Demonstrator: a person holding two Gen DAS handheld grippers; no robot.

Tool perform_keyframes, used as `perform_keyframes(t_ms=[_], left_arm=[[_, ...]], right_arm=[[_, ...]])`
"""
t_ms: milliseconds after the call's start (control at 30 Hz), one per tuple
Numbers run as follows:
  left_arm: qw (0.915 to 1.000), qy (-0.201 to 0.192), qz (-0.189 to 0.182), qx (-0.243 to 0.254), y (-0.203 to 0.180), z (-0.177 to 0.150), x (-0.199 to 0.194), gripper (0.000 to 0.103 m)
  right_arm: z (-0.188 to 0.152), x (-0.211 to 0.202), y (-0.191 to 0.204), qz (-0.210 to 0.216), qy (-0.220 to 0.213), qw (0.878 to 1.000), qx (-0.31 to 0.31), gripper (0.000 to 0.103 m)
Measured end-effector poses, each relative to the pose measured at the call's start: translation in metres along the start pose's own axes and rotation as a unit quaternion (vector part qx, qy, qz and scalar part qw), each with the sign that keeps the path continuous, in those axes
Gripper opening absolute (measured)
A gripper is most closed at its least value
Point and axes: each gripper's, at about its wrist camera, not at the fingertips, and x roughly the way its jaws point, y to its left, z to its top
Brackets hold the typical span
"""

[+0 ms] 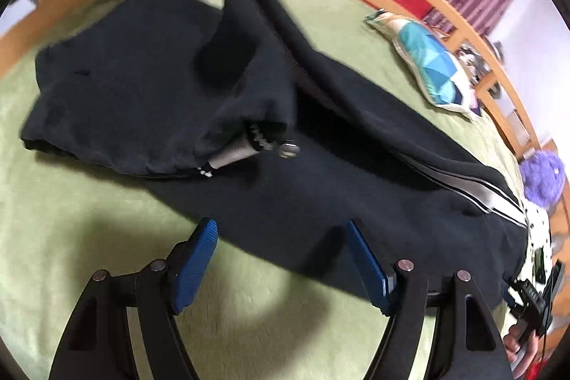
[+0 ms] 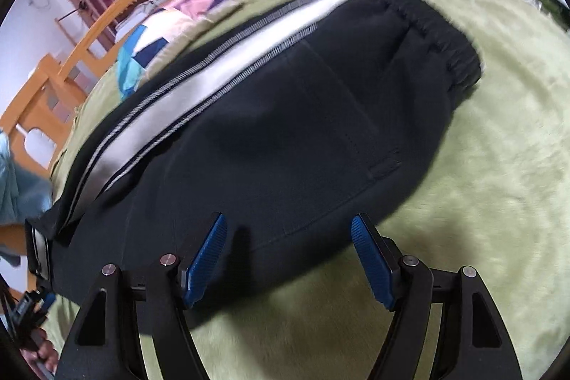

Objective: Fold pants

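- Left gripper [image 1: 281, 230]: jaws open, empty, over the near edge of the black pants [image 1: 320, 166] at lower centre of frame.
- Pants lie on the green blanket [image 1: 71, 237], far leg folded over.
- Right gripper [image 2: 288, 230]: jaws open, empty, near the waistband [image 2: 441, 38] end.
- Risk: pinching blanket pile with the hem, dragging both.

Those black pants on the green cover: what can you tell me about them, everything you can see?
The black pants look like soft, fleecy track pants with a gathered elastic waistband and a silver-grey side stripe edged in thin lines. They lie flat on the fuzzy green bed cover, with the leg ends already folded back over the legs. Both open claws hover at the near edge; nothing grips the cloth.
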Motion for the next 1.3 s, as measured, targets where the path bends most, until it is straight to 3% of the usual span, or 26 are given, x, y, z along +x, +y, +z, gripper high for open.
perform_keyframes(t_ms=[100,267,333,367,400,433,467,500,733,967,1167,1300], left_arm=[[0.9997,0.005,0.002,-0.022,0.008,0.007,0.015,0.073],[0.9965,-0.004,0.001,-0.083,0.018,0.021,0.031,0.072],[0.9965,-0.008,0.015,-0.082,0.013,0.021,0.034,0.072],[0.9967,-0.014,0.033,-0.073,0.008,0.019,0.034,0.058],[0.9962,-0.017,0.055,-0.066,0.005,0.017,0.034,0.039],[0.9964,-0.022,0.058,-0.058,0.004,0.016,0.032,0.033],[0.9978,-0.024,0.039,-0.049,0.004,0.014,0.028,0.022],[0.9983,-0.024,0.029,-0.045,0.004,0.014,0.025,0.017],[0.9989,-0.026,0.007,-0.037,0.005,-0.010,-0.020,0.014],[1.0000,0.002,-0.002,-0.005,0.021,-0.094,-0.081,0.014],[0.9995,0.017,-0.019,0.017,0.033,-0.169,-0.134,0.015],[0.9986,0.020,-0.023,0.043,0.034,-0.189,-0.147,0.022]], right_arm=[[0.005,0.010,0.003,0.010,-0.015,1.000,0.006,0.088],[0.020,0.022,0.011,-0.003,-0.045,0.999,0.029,0.091],[0.023,0.026,0.019,-0.023,-0.050,0.998,0.021,0.087],[0.023,0.026,0.024,-0.046,-0.055,0.997,0.008,0.080],[0.023,0.025,0.027,-0.071,-0.063,0.995,-0.003,0.041],[0.022,0.024,0.027,-0.066,-0.067,0.996,-0.008,0.026],[0.022,0.021,0.023,-0.052,-0.067,0.996,-0.002,0.022],[0.022,0.016,0.018,-0.037,-0.072,0.997,0.009,0.019],[0.000,-0.038,0.003,-0.013,-0.093,0.995,0.021,0.014],[-0.051,-0.107,-0.039,-0.011,-0.084,0.996,0.036,0.014],[-0.119,-0.172,-0.091,-0.022,-0.075,0.996,0.037,0.014],[-0.152,-0.198,-0.111,-0.031,-0.067,0.997,0.035,0.018]])
